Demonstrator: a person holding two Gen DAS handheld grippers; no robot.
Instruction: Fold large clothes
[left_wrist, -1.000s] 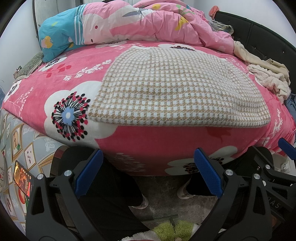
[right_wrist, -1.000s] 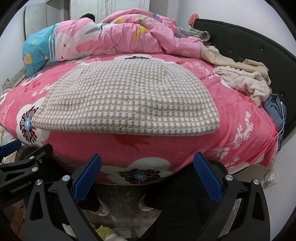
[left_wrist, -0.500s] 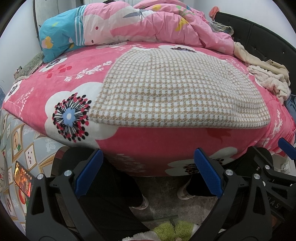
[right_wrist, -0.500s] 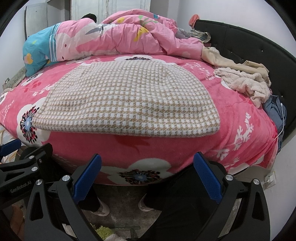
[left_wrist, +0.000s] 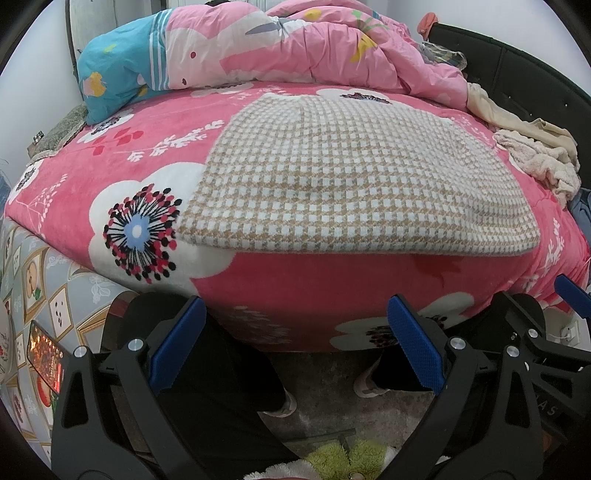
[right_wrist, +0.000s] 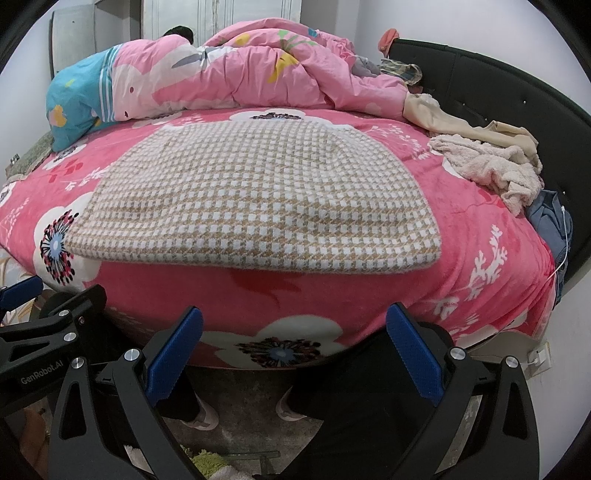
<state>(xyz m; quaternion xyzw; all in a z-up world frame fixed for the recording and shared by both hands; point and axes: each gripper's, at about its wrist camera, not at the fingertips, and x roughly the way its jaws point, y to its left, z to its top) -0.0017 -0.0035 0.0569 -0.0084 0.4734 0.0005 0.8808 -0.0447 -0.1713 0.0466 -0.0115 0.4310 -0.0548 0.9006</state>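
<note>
Left gripper (left_wrist: 295, 343) and right gripper (right_wrist: 295, 350), both spread and empty, face the checked garment (left_wrist: 343, 177) lying ahead, long axis crosswise, about equally near.

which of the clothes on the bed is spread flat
The checked beige-and-white garment mid-bed; the fluffy cream garment and tan one by the headboard are crumpled.

Left gripper (left_wrist: 293, 341): jaws spread wide, nothing between the 2 blue pads (left_wrist: 177, 343), held low and level, pointing forward. Right gripper (right_wrist: 293, 345): same pose, jaws wide apart, blue pads (right_wrist: 413, 350) bare, nothing gripped. The 2 grippers sit side by side, each visible at the edge of the other's view. Person's legs (left_wrist: 236, 369) in dark trousers stand below and between them
</note>
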